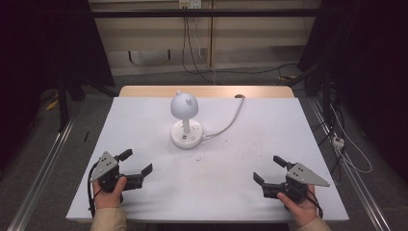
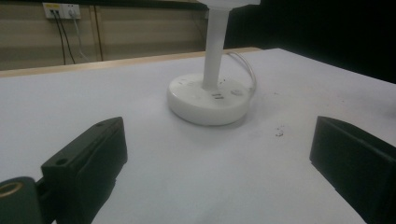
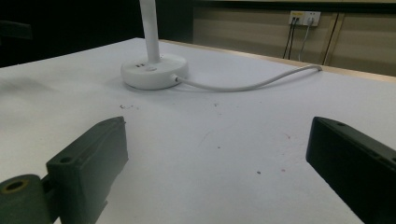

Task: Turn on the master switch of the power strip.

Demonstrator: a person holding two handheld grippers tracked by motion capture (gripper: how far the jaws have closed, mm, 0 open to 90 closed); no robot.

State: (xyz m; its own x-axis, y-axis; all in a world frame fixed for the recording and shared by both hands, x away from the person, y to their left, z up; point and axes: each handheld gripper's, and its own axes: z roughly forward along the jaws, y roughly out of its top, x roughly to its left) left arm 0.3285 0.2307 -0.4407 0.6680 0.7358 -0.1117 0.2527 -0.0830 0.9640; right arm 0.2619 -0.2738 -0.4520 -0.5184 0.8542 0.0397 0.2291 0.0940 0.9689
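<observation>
A small white desk lamp (image 1: 185, 111) with a round base (image 1: 186, 134) stands at the middle of the white table (image 1: 144, 125). Its white cable (image 1: 231, 120) runs off to the back right. My left gripper (image 1: 136, 161) rests near the front left corner, open, with nothing between its jaws. My right gripper (image 1: 269, 169) rests near the front right, also open and empty. In the left gripper view the lamp base (image 2: 208, 99) lies ahead between the jaws. In the right gripper view the lamp base (image 3: 154, 71) sits ahead to the left, its cable (image 3: 252, 84) trailing right.
The tabletop carries a few small dark specks (image 1: 197, 158) in front of the lamp. A wall socket (image 1: 189, 4) with dangling cables sits behind the table. A power strip (image 1: 338, 141) lies on the floor to the right.
</observation>
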